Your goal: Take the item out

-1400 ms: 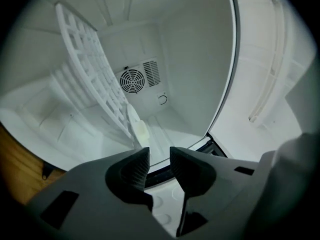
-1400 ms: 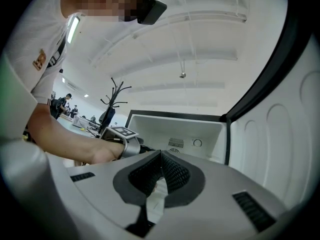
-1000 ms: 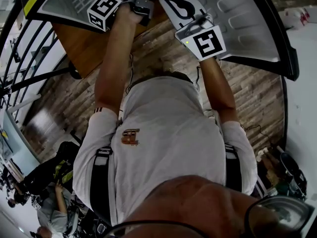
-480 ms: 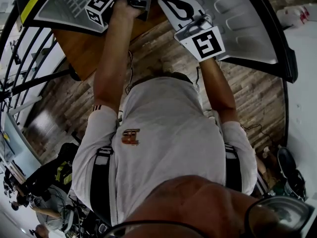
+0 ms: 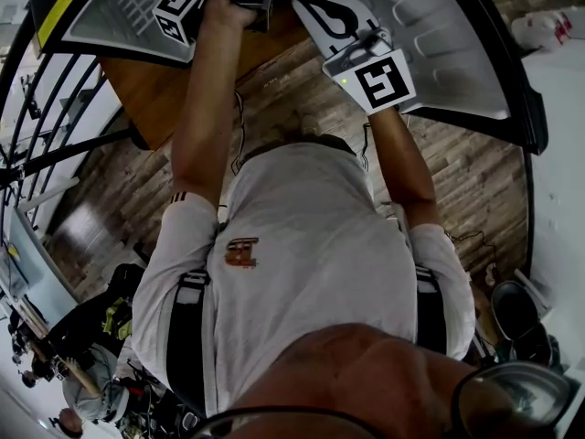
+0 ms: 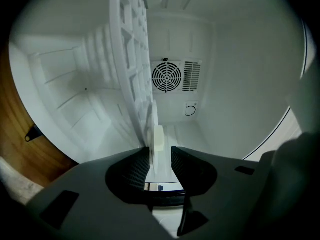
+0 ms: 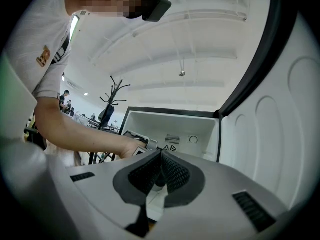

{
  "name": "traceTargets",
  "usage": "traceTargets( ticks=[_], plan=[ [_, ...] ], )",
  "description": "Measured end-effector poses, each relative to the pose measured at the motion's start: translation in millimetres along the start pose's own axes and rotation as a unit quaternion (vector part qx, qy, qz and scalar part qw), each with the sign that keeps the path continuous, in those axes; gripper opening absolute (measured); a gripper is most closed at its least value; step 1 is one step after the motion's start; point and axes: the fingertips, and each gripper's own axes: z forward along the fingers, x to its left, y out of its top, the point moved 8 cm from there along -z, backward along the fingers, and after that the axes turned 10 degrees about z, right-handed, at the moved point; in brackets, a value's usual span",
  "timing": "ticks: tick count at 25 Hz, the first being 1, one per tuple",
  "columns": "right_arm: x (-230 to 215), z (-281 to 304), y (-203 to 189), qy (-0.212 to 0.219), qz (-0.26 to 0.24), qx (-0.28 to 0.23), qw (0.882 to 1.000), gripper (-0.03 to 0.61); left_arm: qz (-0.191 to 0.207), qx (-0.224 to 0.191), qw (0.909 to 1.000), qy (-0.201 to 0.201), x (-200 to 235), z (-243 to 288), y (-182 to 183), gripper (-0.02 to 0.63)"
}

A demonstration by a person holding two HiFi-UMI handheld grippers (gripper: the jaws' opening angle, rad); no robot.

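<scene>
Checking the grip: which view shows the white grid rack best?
Left gripper view: the rack runs edge-on between the jaws of the left gripper. Head view shows part of its grid; the right gripper view doesn't show it.

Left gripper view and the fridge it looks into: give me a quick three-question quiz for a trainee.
1. True or false: the right gripper has its jaws together on nothing.
2. What stands between the jaws of the left gripper? A) a bottle B) the white grid shelf C) a cloth
3. Fill in: the round fan grille sits on the ___ wall of the fridge.

Key: 1 true; 2 B; 3 back.
</scene>
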Motion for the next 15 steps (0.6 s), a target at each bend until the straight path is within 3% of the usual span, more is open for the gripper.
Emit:
traceTargets(
  ticks=[6, 15],
  plan=[
    [1.6, 3.6, -3.0, 0.005, 0.004, 0.001, 1.0, 0.034, -0.017, 0.008, 0.9994, 0.031, 3.2, 1.0, 1.2, 0.089],
    [1.6, 1.2, -8.4, 0.003, 0.009, 0.003, 1.0, 0.034, -0.029, 0.016, 0.9987, 0.038, 6.3, 6.1, -3.1, 0.034]
  ],
)
